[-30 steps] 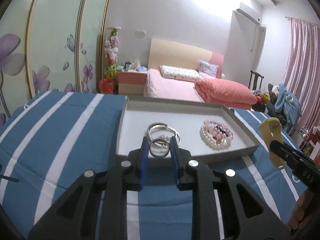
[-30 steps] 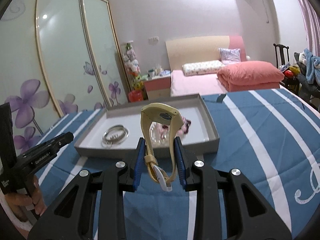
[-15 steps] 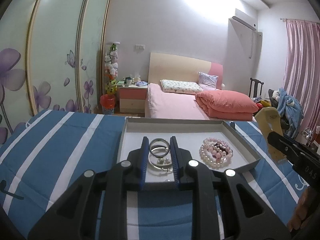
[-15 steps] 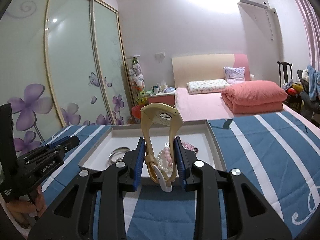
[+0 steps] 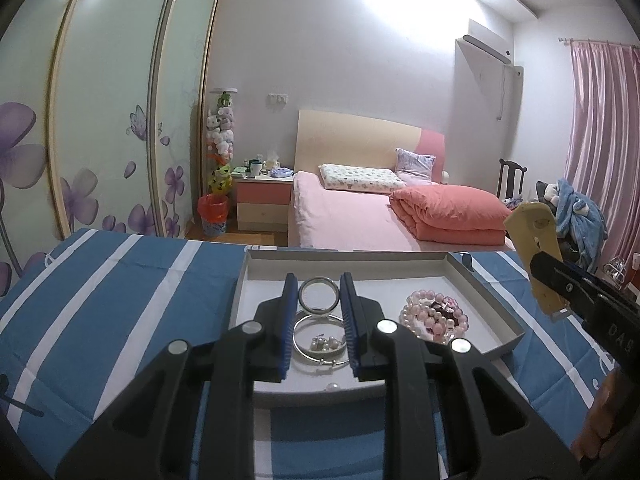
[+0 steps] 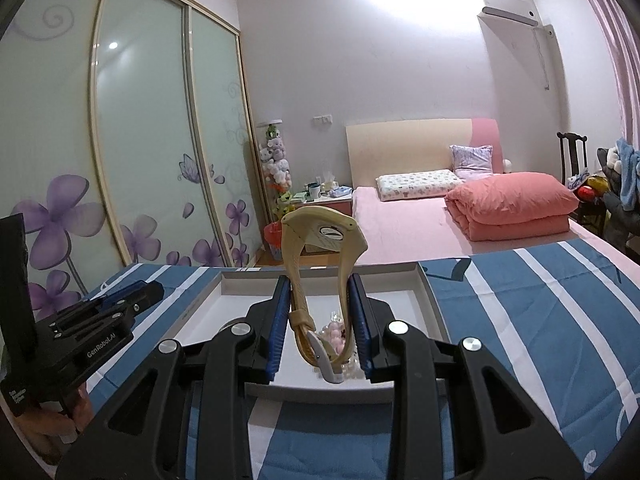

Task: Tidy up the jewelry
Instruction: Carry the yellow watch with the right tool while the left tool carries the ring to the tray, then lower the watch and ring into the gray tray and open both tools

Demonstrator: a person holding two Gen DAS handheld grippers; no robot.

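My left gripper [image 5: 319, 294] is shut on a silver ring bangle [image 5: 319, 288] and holds it above the grey tray [image 5: 490, 300]. In the tray lie a thin silver bangle with charms [image 5: 320, 350], pink and white bead bracelets [image 5: 434, 316] and a loose pearl [image 5: 332, 387]. My right gripper [image 6: 320, 300] is shut on a beige wristwatch [image 6: 320, 236], upright over the tray's near edge [image 6: 320, 394]. The watch [image 5: 532, 236] and right gripper also show at the right of the left wrist view. The left gripper's body [image 6: 100, 320] shows at the left of the right wrist view.
The tray sits on a blue and white striped cloth [image 5: 120, 300]. Behind it are a pink bed [image 5: 360, 220], a nightstand [image 5: 262, 200], a red bin [image 5: 214, 216], sliding wardrobe doors [image 6: 140, 160] and a chair with clothes [image 5: 576, 216].
Both grippers have risen and tilted up with their loads. The left one now holds the ring bangle farther in over the tray; the right one with the watch has come closer to the tray.
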